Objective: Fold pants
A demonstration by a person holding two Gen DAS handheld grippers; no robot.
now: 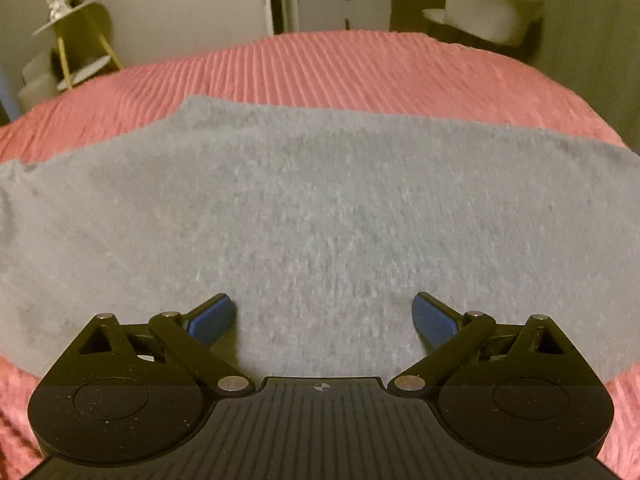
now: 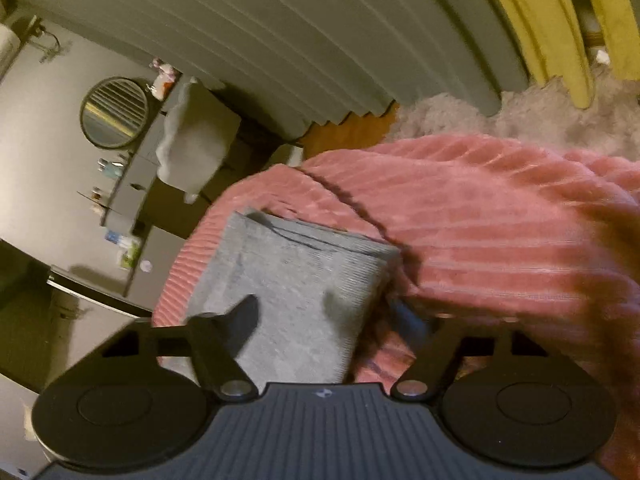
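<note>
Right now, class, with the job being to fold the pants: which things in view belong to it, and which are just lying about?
Belongs to the job:
pants
bedspread
left gripper
right gripper

Just lying about:
side table
chair
round mirror
curtains
rug

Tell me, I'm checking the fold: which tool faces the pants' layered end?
The right tool: stacked pants edges lie before it; the left tool sees flat cloth.
</note>
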